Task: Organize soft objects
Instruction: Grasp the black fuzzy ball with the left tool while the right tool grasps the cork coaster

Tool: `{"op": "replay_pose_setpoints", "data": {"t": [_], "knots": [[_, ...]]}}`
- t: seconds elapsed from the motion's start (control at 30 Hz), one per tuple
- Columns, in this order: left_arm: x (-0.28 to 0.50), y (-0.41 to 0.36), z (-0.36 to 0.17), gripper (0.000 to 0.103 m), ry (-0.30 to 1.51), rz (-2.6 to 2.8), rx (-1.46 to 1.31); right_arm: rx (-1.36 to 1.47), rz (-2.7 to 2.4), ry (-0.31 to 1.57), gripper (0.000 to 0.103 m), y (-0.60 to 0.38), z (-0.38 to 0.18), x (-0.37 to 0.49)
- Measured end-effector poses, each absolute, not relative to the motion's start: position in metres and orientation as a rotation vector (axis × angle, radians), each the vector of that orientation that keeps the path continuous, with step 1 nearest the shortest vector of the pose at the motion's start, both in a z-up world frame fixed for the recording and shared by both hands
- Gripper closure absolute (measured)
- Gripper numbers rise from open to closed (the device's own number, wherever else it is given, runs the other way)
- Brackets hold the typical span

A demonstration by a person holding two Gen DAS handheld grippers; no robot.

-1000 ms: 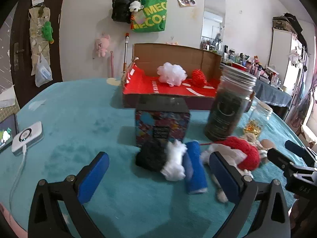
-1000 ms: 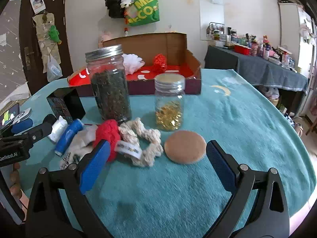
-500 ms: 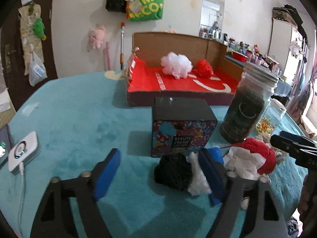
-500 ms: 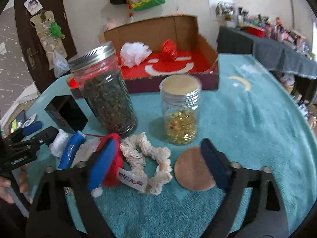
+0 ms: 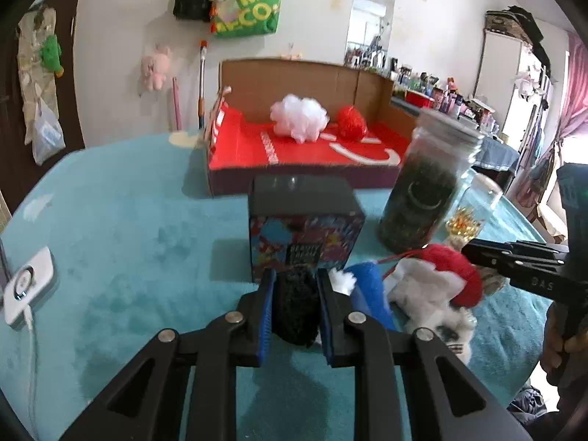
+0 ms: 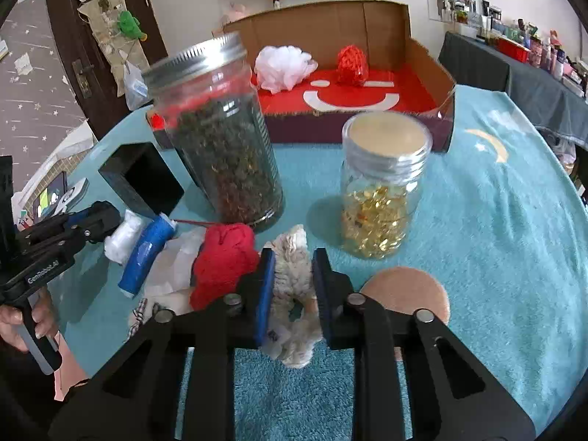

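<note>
A teal cloth-covered table (image 5: 121, 228) carries everything. Toward its far edge sits an open cardboard box (image 5: 294, 81) with a red floor, holding a white puff (image 5: 298, 117) and a red knitted ball (image 5: 352, 124). In front of it stand a tall jar of dark leaves (image 6: 220, 136) and a smaller jar of golden capsules (image 6: 382, 183). Near the front edge, the left gripper (image 5: 296, 307) pinches a black fuzzy ball (image 5: 296, 305) between narrowed fingers, while the right gripper (image 6: 293, 284) clamps a cream rope toy (image 6: 294, 283).
</note>
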State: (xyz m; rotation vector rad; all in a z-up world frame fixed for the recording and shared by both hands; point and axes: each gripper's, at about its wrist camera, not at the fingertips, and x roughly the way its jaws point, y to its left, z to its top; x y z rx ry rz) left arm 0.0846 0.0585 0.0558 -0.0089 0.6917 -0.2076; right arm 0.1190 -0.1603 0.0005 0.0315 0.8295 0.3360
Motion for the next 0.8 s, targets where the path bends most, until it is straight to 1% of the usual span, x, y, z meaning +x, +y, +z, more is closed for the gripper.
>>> {"op": "replay_pose_setpoints", "data": {"t": [0.03,0.17,0.4,0.53,0.57,0.6,0.63,0.7,0.73,0.77,0.8], "knots": [[0.083,0.057,0.059,0.081,0.682,-0.213,-0.006,0.041,0.331,0.821,0.099,-0.164,0.003,0.118],[0.082,0.048,0.067,0.081,0.656,-0.239,0.007,0.044,0.331,0.820,0.099,-0.169,0.007,0.118],[0.082,0.043,0.063,0.080,0.676,-0.279,-0.014,0.037,0.365,0.820,0.098,-0.175,0.011,0.113],[0.078,0.037,0.062,0.079,0.680,-0.304,-0.008,-0.014,0.361,0.831,0.097,-0.177,0.012,0.109],[0.076,0.034,0.060,0.078,0.680,-0.319,-0.008,-0.023,0.353,0.829,0.096,-0.178,0.012,0.107],[0.075,0.032,0.060,0.074,0.680,-0.332,-0.006,-0.028,0.345,0.830,0.095,-0.181,0.011,0.106],[0.074,0.028,0.059,0.072,0.680,-0.342,-0.003,-0.028,0.341,0.830,0.092,-0.183,0.011,0.105],[0.073,0.022,0.056,0.063,0.680,-0.357,0.010,-0.023,0.323,0.831,0.085,-0.187,0.009,0.103],[0.073,0.020,0.054,0.059,0.679,-0.359,0.017,-0.019,0.313,0.829,0.076,-0.189,0.008,0.103],[0.073,0.017,0.051,0.057,0.683,-0.359,0.022,-0.015,0.305,0.826,0.059,-0.191,0.007,0.102],[0.074,0.016,0.049,0.056,0.688,-0.359,0.022,-0.013,0.294,0.814,0.046,-0.192,0.008,0.101]]}}
